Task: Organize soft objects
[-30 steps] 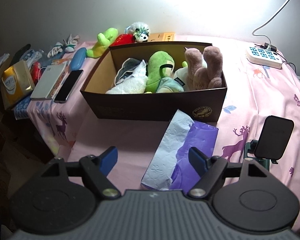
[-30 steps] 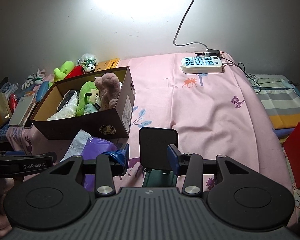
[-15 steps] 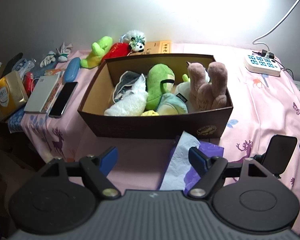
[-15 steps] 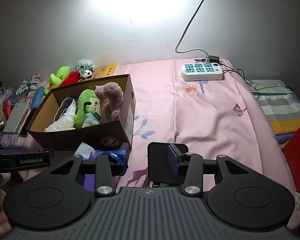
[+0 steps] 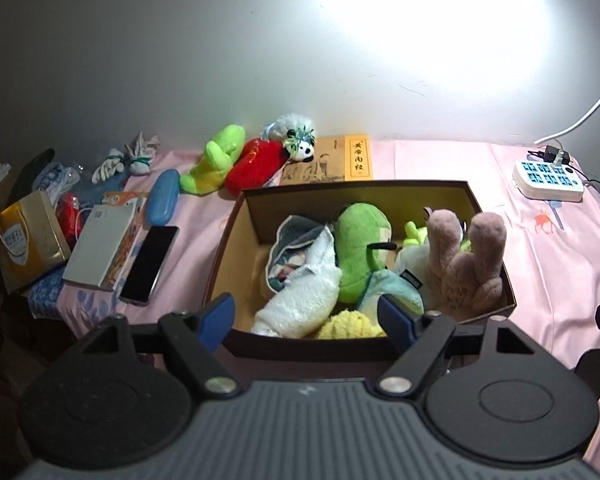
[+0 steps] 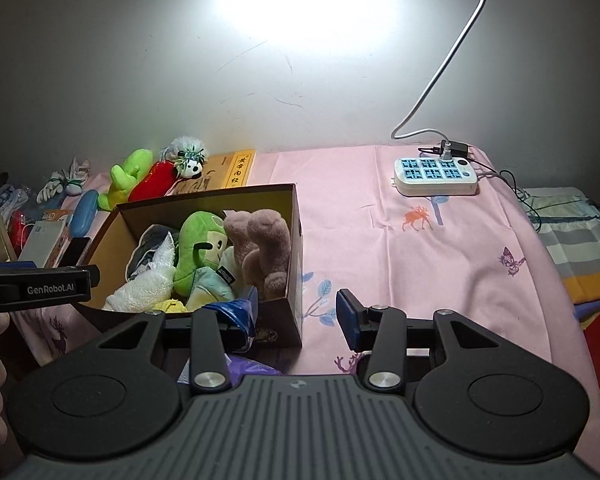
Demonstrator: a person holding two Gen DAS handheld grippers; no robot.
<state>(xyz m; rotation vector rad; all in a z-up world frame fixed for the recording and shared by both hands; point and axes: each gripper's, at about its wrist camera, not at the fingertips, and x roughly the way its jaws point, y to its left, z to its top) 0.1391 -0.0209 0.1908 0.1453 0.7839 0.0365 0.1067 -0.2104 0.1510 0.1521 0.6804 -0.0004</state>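
— Room around the box?
— Plenty on its right: the pink sheet lies bare from the box wall across to the power strip near the far edge. On the left, a phone, a white book and a blue case crowd the strip between box and bed edge.
— Soft things?
— Inside the box: a green plush, a pink plush against the right wall, a white towel at the near wall. Behind the box, by the wall, lie a lime plush and a red plush.
— Claws?
— The left claw hovers over the near rim, spread wide, nothing between its pads. The right claw hangs by the box's near right corner, moderately open, gripping nothing; a blue scrap clings to its left pad
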